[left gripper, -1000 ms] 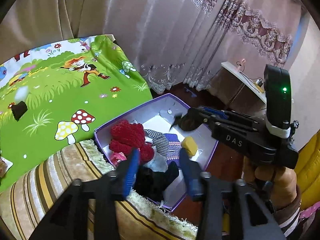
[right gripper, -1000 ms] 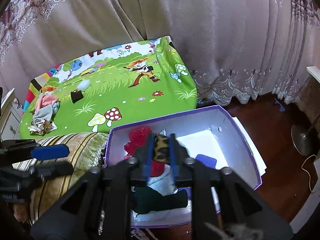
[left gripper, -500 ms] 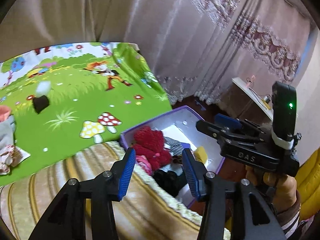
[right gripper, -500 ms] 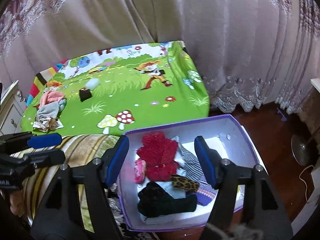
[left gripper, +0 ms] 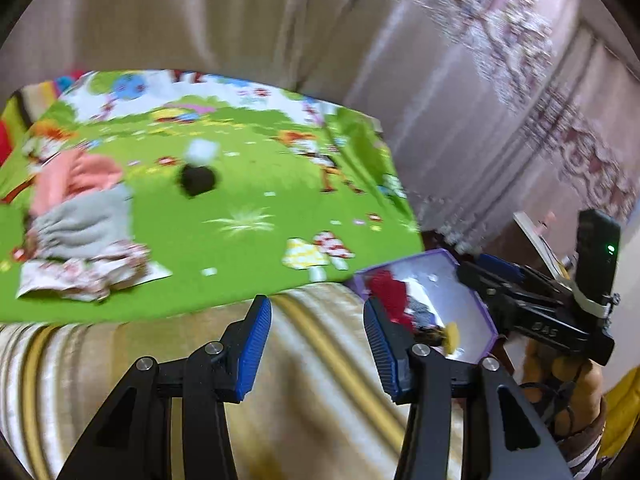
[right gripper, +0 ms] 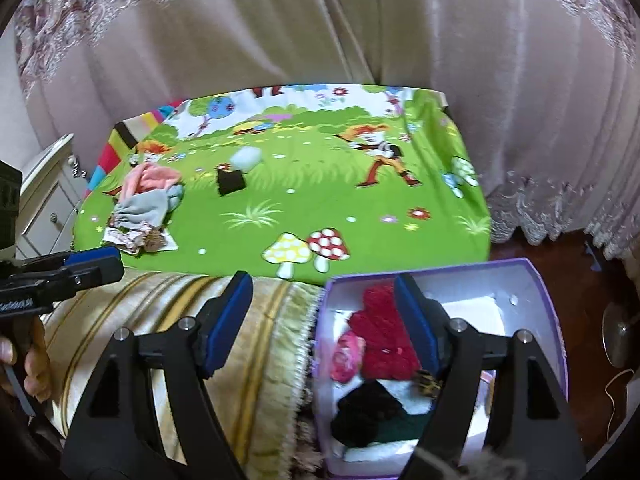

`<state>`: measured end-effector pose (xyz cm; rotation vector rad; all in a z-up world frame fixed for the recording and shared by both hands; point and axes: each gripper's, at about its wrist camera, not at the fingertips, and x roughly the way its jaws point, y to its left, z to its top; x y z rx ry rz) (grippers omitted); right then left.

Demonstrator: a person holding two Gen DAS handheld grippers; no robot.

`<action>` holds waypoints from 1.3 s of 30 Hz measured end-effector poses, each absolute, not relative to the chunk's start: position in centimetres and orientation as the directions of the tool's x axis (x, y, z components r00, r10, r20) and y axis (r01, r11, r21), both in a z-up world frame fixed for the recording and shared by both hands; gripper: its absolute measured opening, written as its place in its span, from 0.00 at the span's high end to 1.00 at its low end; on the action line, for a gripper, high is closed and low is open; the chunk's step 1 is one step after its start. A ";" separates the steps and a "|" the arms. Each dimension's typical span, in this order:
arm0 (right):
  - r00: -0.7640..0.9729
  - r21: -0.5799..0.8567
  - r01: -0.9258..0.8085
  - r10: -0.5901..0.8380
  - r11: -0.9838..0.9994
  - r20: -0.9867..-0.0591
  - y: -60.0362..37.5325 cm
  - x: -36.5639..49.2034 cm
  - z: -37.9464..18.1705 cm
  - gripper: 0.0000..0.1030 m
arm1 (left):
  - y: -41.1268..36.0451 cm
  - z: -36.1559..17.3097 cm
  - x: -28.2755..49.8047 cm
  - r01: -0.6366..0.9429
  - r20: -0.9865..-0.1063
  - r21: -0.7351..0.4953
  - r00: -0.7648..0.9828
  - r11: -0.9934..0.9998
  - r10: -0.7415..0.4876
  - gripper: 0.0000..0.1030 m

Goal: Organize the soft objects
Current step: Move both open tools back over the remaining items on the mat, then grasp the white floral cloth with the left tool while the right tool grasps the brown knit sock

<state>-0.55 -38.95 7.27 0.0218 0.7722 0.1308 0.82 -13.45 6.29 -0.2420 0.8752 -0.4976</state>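
Observation:
My right gripper (right gripper: 324, 300) hangs over the edge of a striped blanket (right gripper: 140, 312) and a purple box (right gripper: 536, 280); its jaws are opening with nothing between them. In the box lie a red fluffy piece (right gripper: 380, 328), a leopard-print piece (right gripper: 428, 382), a pink piece (right gripper: 348, 356) and a dark sock (right gripper: 372, 412). My left gripper (left gripper: 316, 320) is open and empty above the striped blanket (left gripper: 160, 360). On the green sheet (left gripper: 224, 248) lies a pile of pink, grey and floral clothes (left gripper: 76, 216), with a black item (left gripper: 196, 179) and a white one (left gripper: 202, 151) farther back. The left wrist view is blurred.
Heavy curtains (right gripper: 360, 20) hang behind the bed. A white nightstand (right gripper: 48, 184) stands at the bed's left, and dark wooden floor (right gripper: 592, 320) lies right of the box. The other gripper shows in each view, the right gripper (left gripper: 472, 270) and the left gripper (right gripper: 112, 264).
The right gripper let go of the leopard-print piece, which now lies in the box, and its jaws spread wide. Both grippers swung left toward the bed and the clothes pile.

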 end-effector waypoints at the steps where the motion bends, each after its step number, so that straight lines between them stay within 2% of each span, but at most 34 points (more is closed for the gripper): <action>1: 0.708 0.069 -0.117 0.132 0.991 -0.694 -38.4 -0.3 7.3 0.26 | -12.4 6.1 1.0 0.293 -0.676 -0.404 0.543 0.867 -0.498 0.52; 10: 0.686 0.063 -0.192 0.180 0.979 -0.705 -34.7 1.3 6.8 0.24 | -4.6 4.3 2.6 0.086 -0.745 -0.389 0.556 0.917 -0.368 0.50; 16: 0.657 0.076 -0.219 0.205 0.973 -0.725 -33.2 3.2 5.8 0.23 | -1.8 2.9 4.8 0.023 -0.784 -0.365 0.531 0.931 -0.320 0.49; 22: 0.636 0.097 -0.246 0.236 0.965 -0.735 -31.7 5.8 5.1 0.23 | -1.2 1.5 7.4 -0.016 -0.835 -0.314 0.481 0.949 -0.268 0.48; 26: 0.623 0.092 -0.265 0.243 0.960 -0.744 -30.6 8.0 4.7 0.23 | -1.0 0.2 9.6 -0.052 -0.871 -0.281 0.434 0.958 -0.231 0.41; 35: 0.608 0.075 -0.291 0.245 0.954 -0.756 -27.9 14.1 3.6 0.21 | -1.9 -3.4 14.4 -0.081 -0.930 -0.222 0.316 0.972 -0.187 0.41; 37: 0.597 0.080 -0.300 0.253 0.951 -0.761 -27.3 15.5 3.2 0.21 | -2.3 -4.0 15.2 -0.072 -0.938 -0.206 0.298 0.976 -0.176 0.42; 39: 0.585 0.083 -0.309 0.258 0.947 -0.769 -26.5 17.1 2.8 0.21 | -2.8 -4.5 15.7 -0.053 -0.943 -0.191 0.286 0.980 -0.169 0.55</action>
